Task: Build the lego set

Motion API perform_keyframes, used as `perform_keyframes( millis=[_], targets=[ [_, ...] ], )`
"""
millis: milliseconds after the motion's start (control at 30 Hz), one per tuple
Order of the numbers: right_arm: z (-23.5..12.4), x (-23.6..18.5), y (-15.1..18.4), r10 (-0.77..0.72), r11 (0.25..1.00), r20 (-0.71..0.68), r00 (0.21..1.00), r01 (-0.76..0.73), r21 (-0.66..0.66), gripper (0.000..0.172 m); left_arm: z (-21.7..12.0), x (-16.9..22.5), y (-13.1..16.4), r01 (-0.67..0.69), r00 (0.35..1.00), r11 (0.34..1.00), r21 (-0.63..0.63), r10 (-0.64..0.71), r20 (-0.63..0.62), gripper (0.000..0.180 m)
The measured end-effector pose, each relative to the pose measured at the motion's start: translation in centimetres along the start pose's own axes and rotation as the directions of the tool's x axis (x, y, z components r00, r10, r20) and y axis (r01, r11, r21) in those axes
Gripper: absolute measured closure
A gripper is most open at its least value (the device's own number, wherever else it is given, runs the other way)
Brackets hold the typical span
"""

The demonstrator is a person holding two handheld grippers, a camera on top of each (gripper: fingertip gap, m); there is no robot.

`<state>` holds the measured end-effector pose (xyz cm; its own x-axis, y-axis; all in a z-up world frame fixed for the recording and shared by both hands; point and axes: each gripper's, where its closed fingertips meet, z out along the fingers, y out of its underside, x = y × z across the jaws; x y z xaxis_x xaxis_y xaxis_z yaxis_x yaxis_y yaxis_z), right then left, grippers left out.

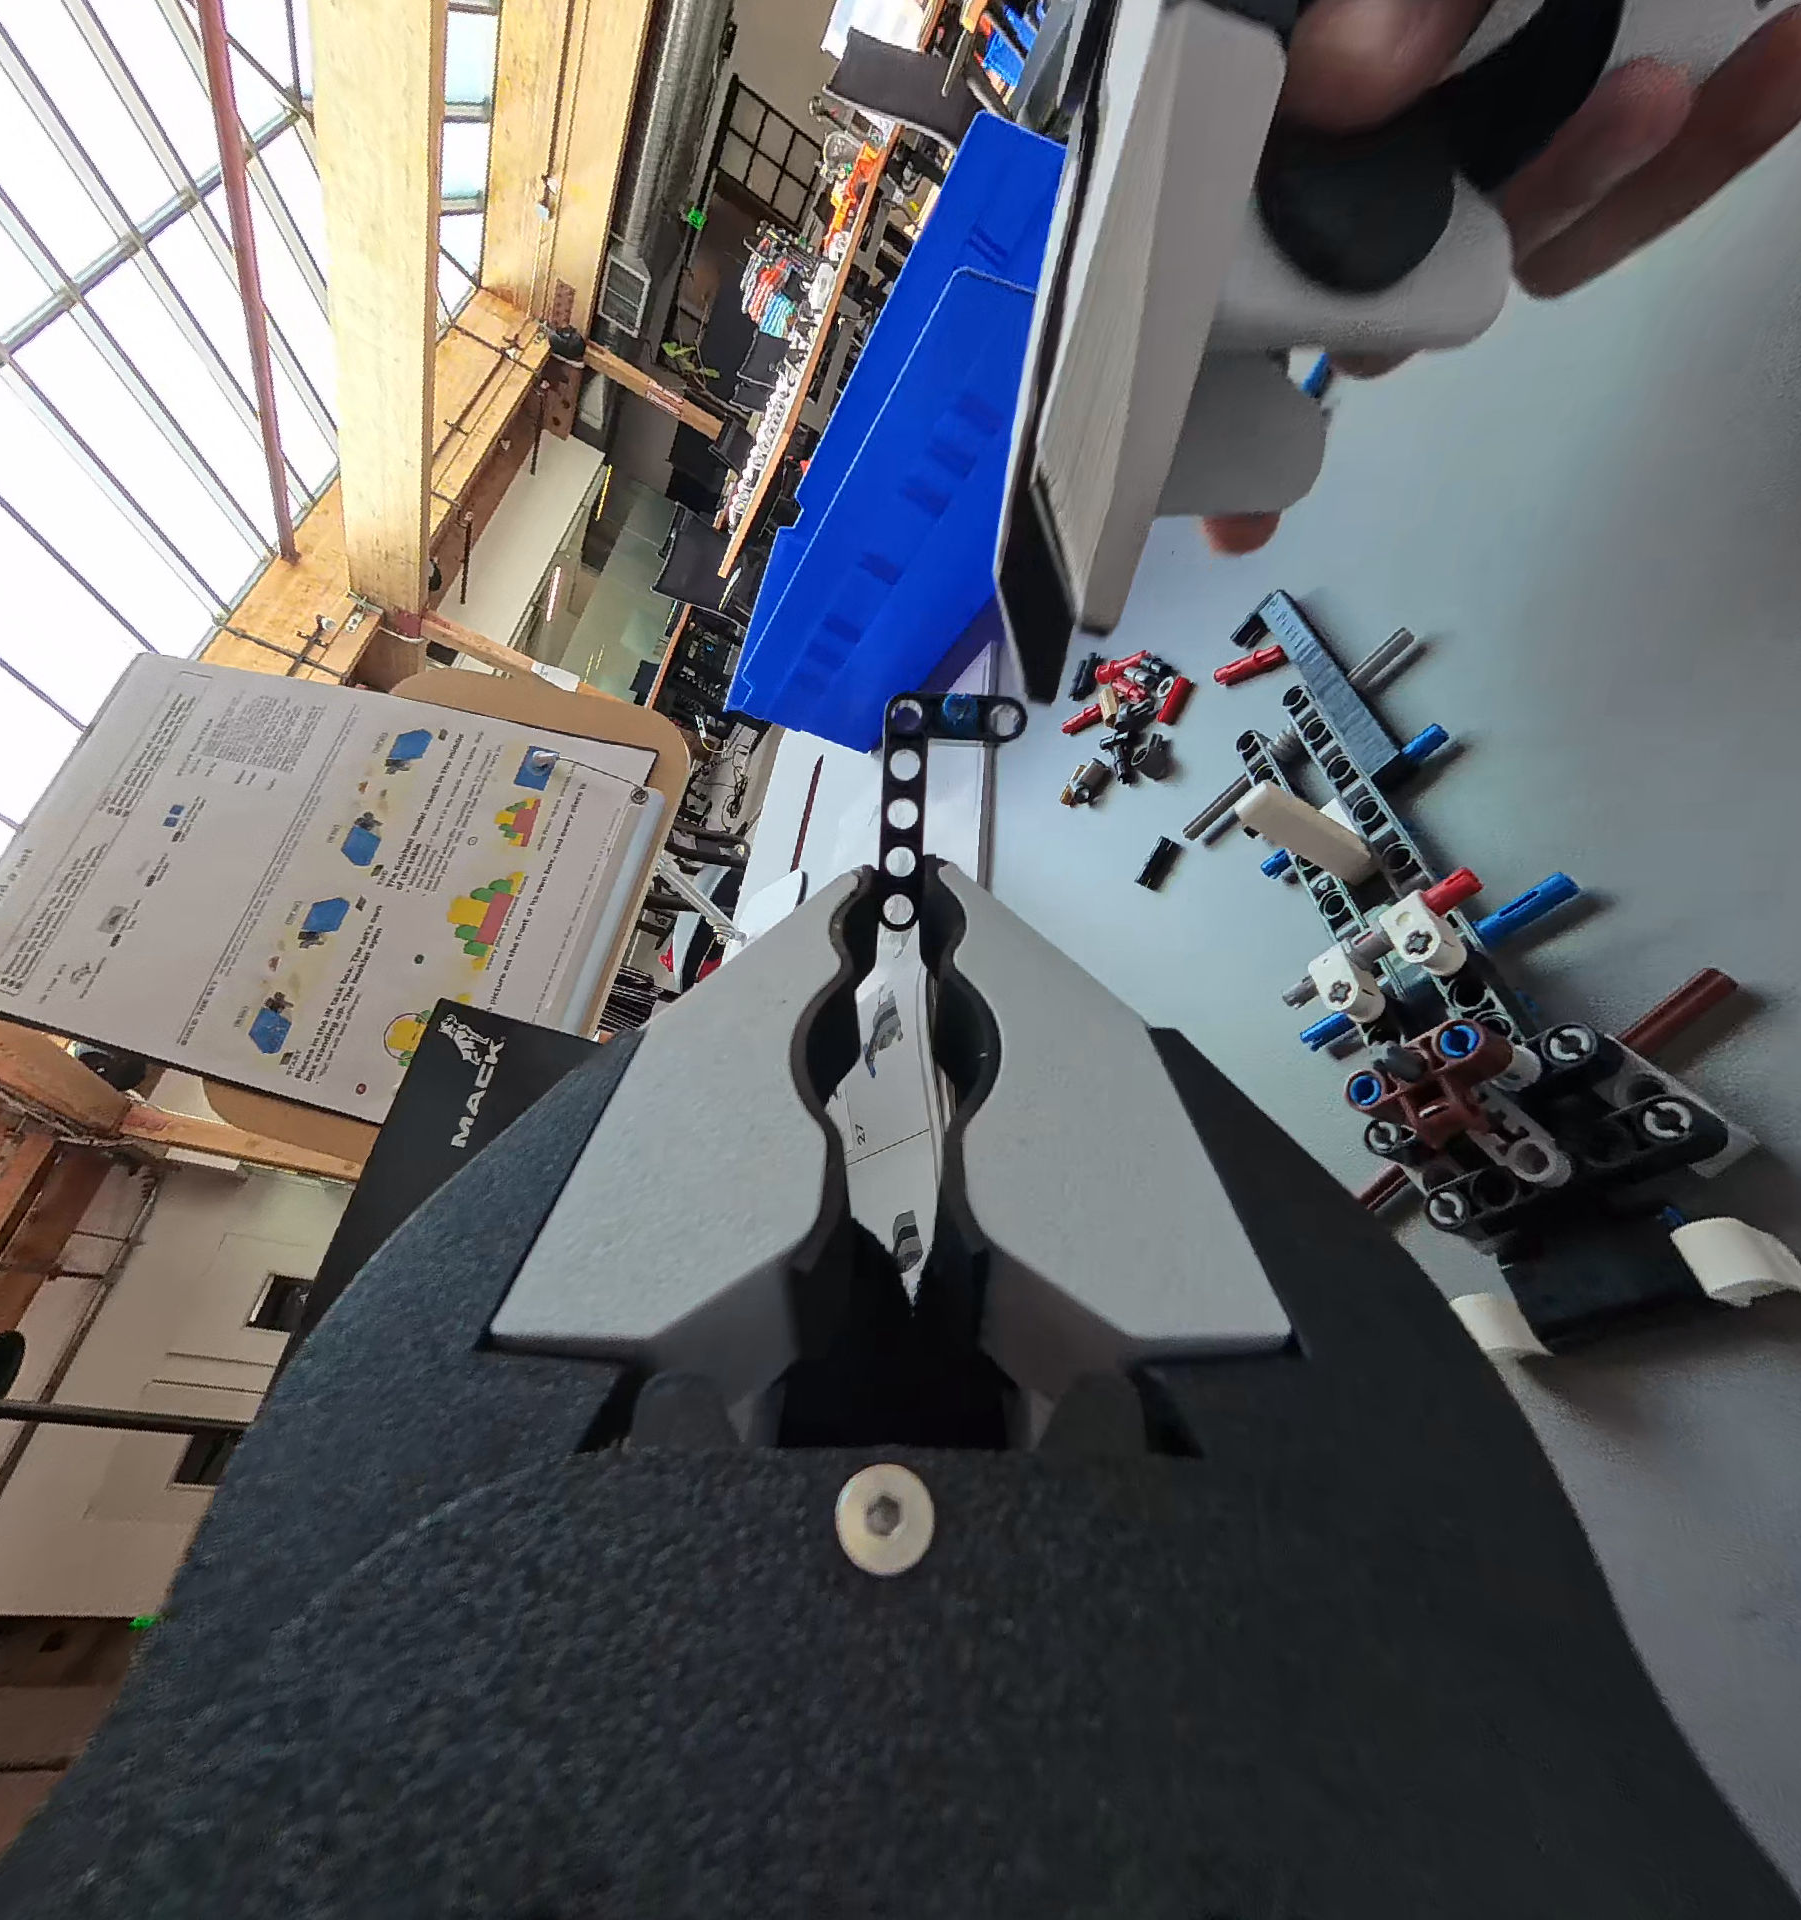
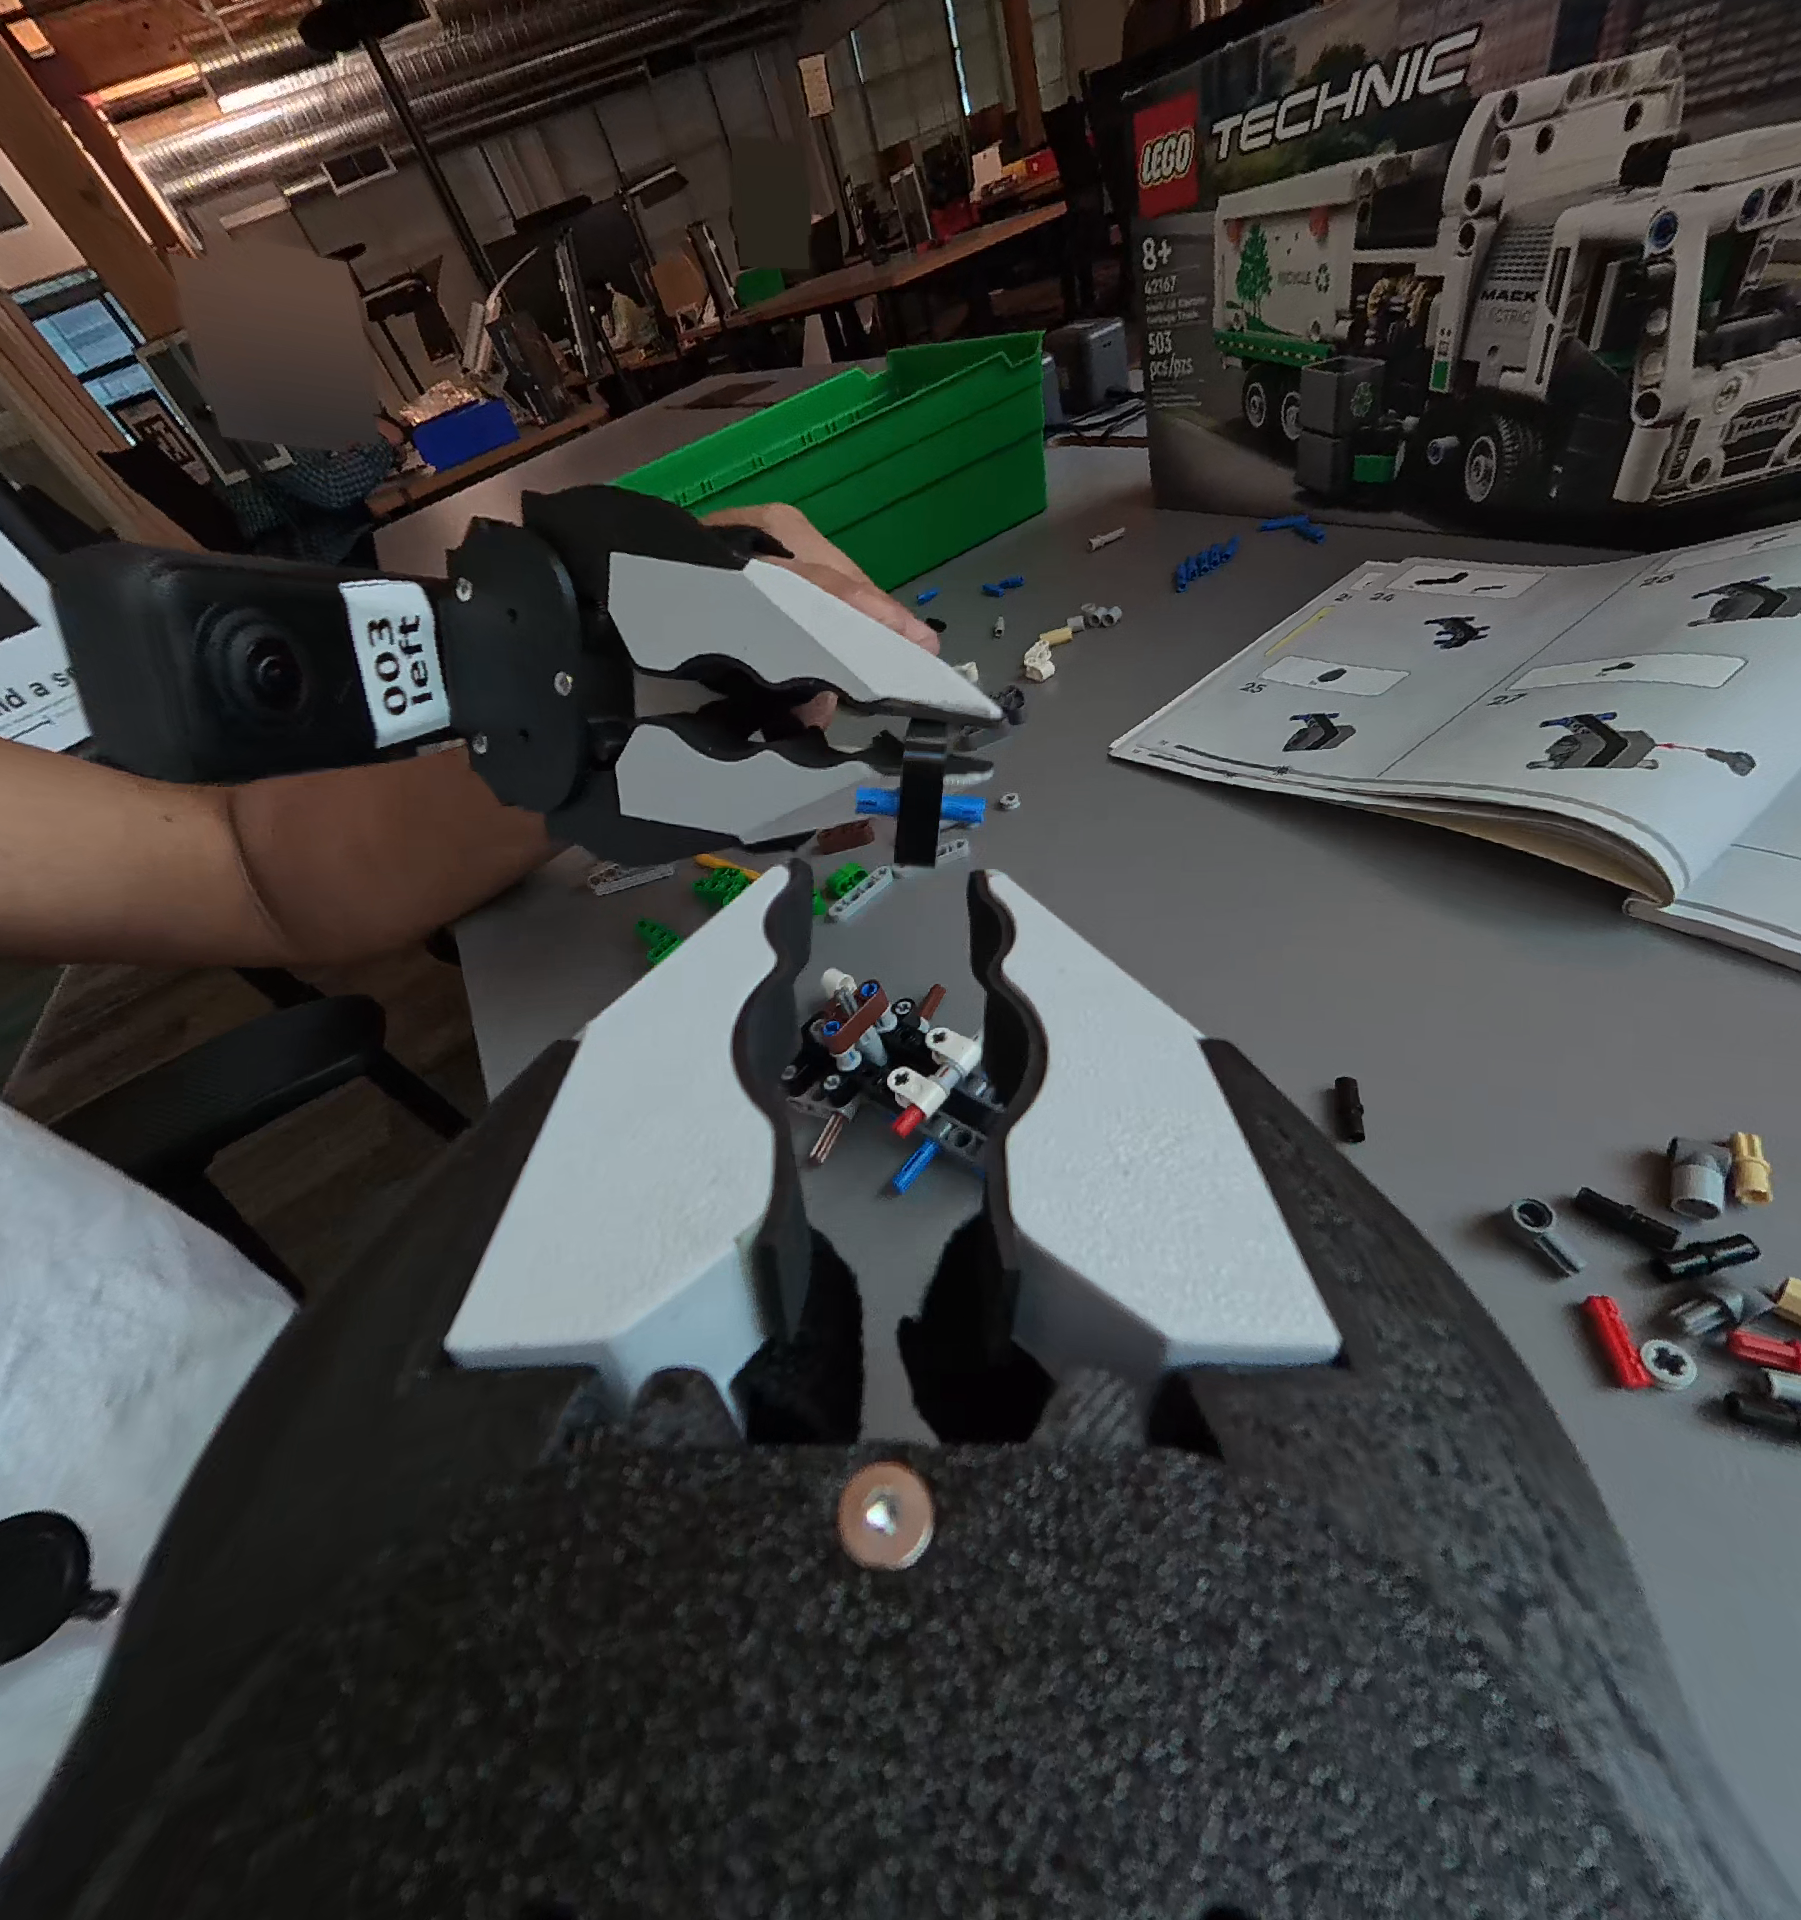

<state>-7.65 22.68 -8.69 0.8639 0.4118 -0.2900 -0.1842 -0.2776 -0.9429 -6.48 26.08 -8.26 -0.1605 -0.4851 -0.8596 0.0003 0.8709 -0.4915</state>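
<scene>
A grey counter [image 2: 1291,987] carries scattered small building pieces, with an open instruction booklet [image 2: 1498,707] lying to the right and a tall toy-set box [image 2: 1498,260] showing a white truck standing behind it. A green bin [image 2: 875,457] sits farther back, and a blue bin [image 1: 906,468] shows at the counter's edge in the left wrist view. The room is a workshop with long benches, timber beams and a glazed roof [image 1: 96,312]; a laminated instruction sheet [image 1: 283,873] is propped nearby. The left gripper [image 1: 901,883] has its fingers nearly closed, pressing on the long leg of a black L-shaped beam [image 1: 903,810] with a row of holes, held above the counter. The right gripper [image 2: 885,894] has its fingers apart, gripping nothing, hovering over a partly built assembly [image 2: 896,1070] of black, grey, white and brown parts resting on the counter, just below the held beam. A loose cluster of pins [image 2: 1706,1299] lies to the right.
</scene>
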Motion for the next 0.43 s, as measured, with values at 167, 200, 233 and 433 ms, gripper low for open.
perform_keyframes(
  millis=[167,200,233,433],
  targets=[
    [-6.5,2.6,0.3,-0.030,0.996,-0.132,0.991,0.019,-0.088,0.141,-0.2,-0.5,0.5,-0.001,1.000,1.000,-0.008,0.001,0.005,0.175],
    [-8.5,3.8,0.9,-0.033,0.993,-0.193,0.981,0.010,-0.120,0.141,-0.1,-0.4,0.5,-0.009,1.000,1.000,-0.012,0.009,0.004,0.175],
    [-10.3,5.0,2.0,-0.039,0.986,-0.253,0.967,-0.005,-0.169,0.141,-0.1,-0.2,0.4,-0.016,1.000,1.000,-0.012,0.016,0.002,0.175],
    [-15.2,10.0,7.5,-0.125,0.942,-0.438,0.890,-0.032,-0.335,0.142,0.5,1.1,0.4,0.008,0.999,1.000,-0.029,-0.009,-0.034,0.175]
  ],
)
